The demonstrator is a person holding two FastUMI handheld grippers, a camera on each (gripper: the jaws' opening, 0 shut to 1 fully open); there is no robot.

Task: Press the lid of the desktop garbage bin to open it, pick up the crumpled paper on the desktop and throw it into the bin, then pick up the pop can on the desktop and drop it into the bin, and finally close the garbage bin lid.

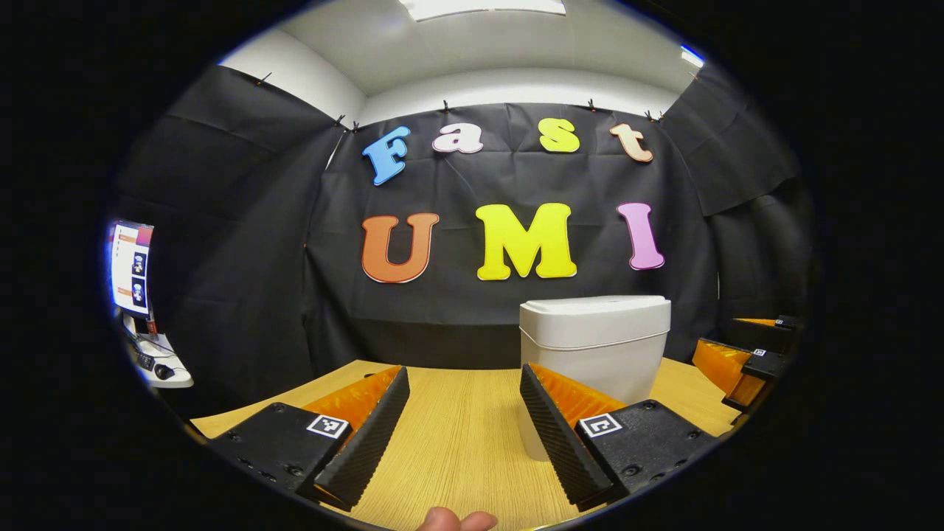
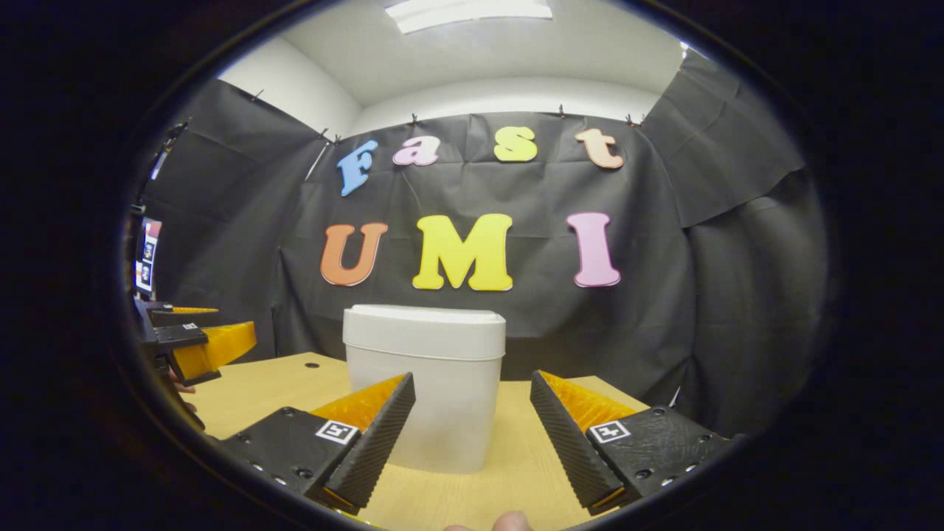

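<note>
The wooden tabletop (image 2: 295, 383) carries the white desktop garbage bin (image 2: 425, 383) near its back edge, lid down. Both the left hand-held gripper (image 1: 464, 435) and right hand-held gripper (image 2: 472, 435) face it, fingers apart and empty, probably poised for pressing the lid.

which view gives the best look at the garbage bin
The right gripper view: the white garbage bin stands near the centre between the open jaws, its closed lid and most of its body visible. In the left gripper view the garbage bin sits right of centre, its lower body partly hidden behind one finger.
</note>
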